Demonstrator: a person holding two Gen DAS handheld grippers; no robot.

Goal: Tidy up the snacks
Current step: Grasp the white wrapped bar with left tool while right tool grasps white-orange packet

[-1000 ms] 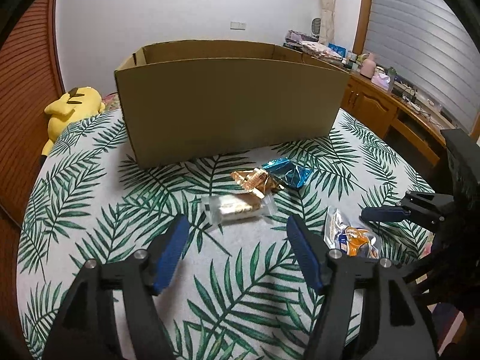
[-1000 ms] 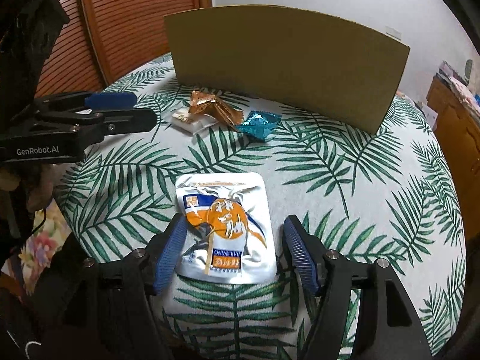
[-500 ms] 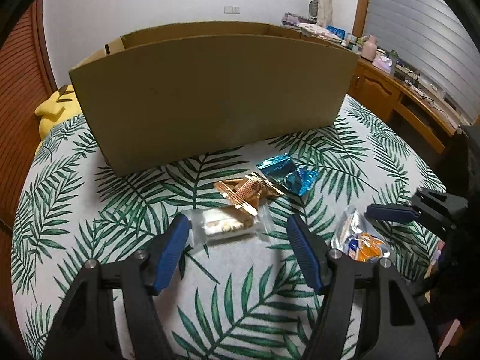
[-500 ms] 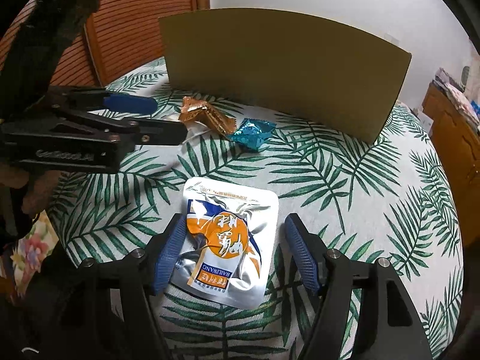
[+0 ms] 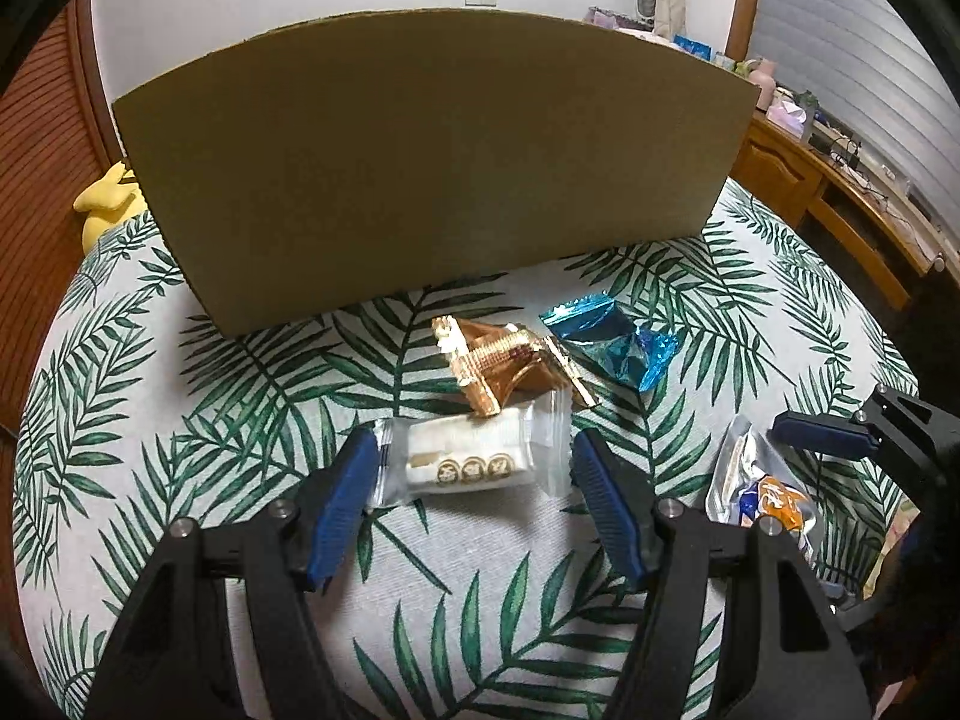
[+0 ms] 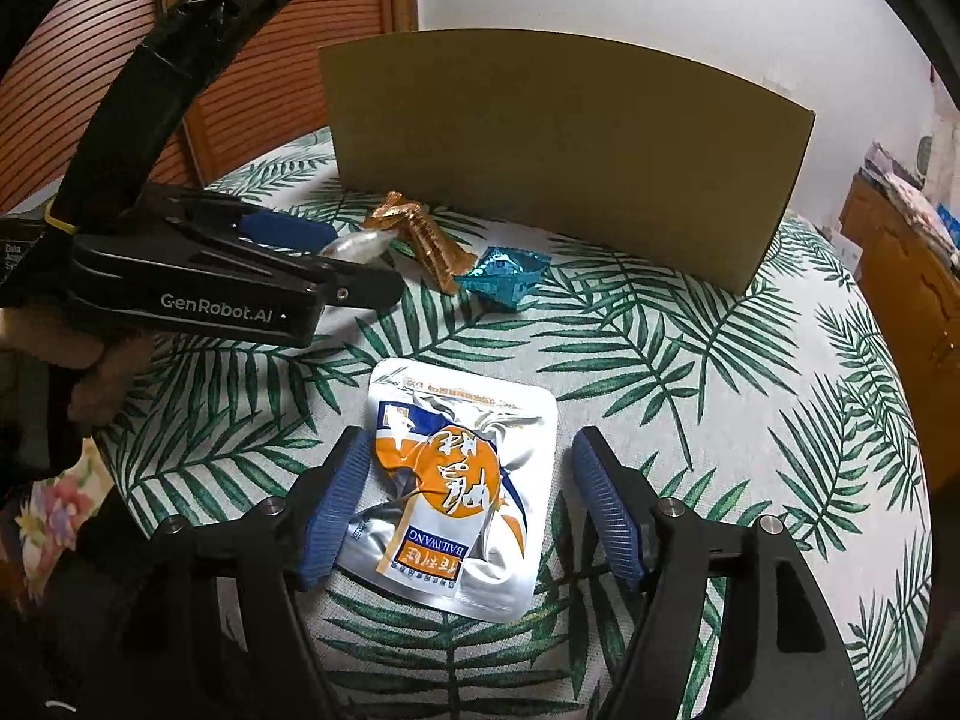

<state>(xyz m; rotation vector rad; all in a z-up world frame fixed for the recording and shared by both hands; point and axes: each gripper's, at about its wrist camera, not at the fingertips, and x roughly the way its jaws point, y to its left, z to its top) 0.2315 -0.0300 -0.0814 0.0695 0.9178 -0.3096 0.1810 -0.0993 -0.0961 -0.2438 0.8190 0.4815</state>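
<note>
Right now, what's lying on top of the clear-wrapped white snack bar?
A corner of the gold foil packet overlaps the far edge of the clear-wrapped white snack bar. The strip of wrapper beneath that corner is hidden; the rest shows uncovered.

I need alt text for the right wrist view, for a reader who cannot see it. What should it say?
The open right gripper straddles a silver and orange snack pouch lying flat on a palm-leaf tablecloth. Behind it lie a gold wrapper and a blue wrapper, in front of a cardboard box. The left gripper reaches in from the left.
</note>
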